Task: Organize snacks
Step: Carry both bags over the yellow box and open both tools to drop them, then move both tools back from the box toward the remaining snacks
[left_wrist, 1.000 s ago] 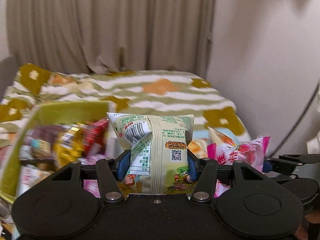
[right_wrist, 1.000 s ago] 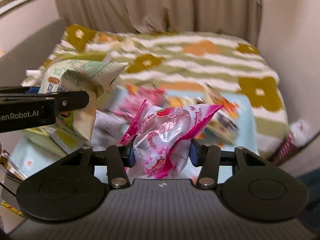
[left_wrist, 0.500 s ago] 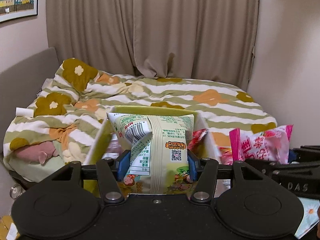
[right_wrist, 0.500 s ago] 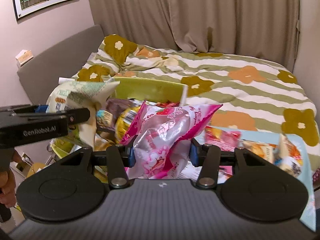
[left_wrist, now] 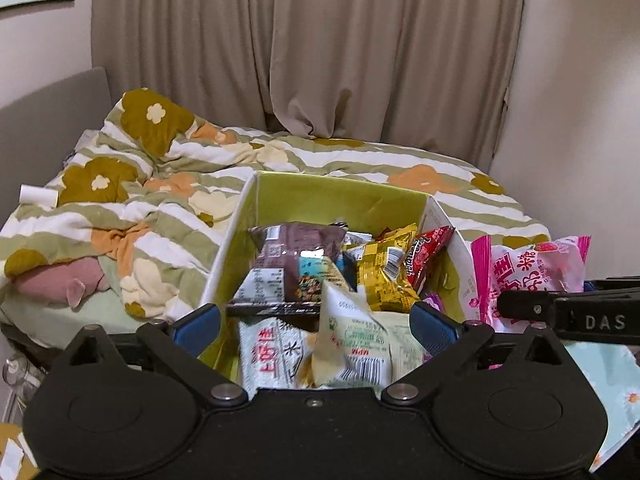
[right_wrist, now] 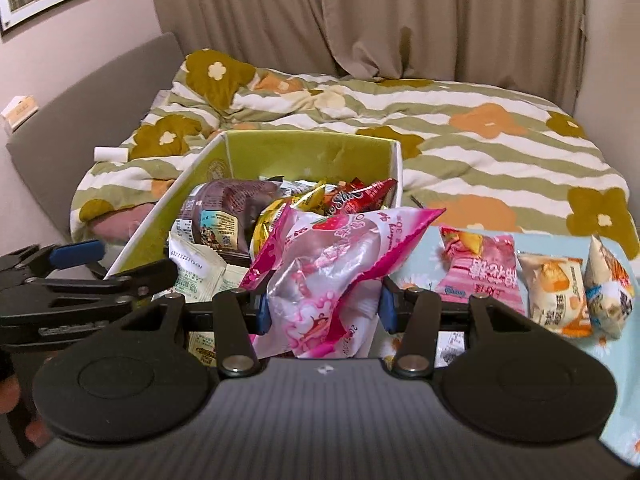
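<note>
Half a second ago the left gripper was holding the pale green packet tightly between its blue pads. Now its jaws stand wide apart, and the packet lies loose in the green box, at the near end, on top of the other snacks. The packet looks a little blurred. The right gripper has not changed: its jaws are closed on the pink strawberry bag, as in the earlier frames.

The left gripper is above the near edge of the box and points along the box toward the curtain. The right gripper is level, just beside the right wall of the box, and it keeps the pink bag close to this wall.

In the box, behind the green packet, are a brown bag, a gold bag and a red bag; a white packet with red letters lies left of the green one.

The left wrist view shows the inside of the box from above and the pink bag only from the side, with one finger of the right gripper in front of it. The right wrist view shows what the left one does not: on the right of the box, on a light blue cloth, three more snacks lie in a row, a pink packet, an orange and cream packet and a pointed packet. It also shows the left gripper from the side at the left wall of the box. The box stands on the flowered blanket.
</note>
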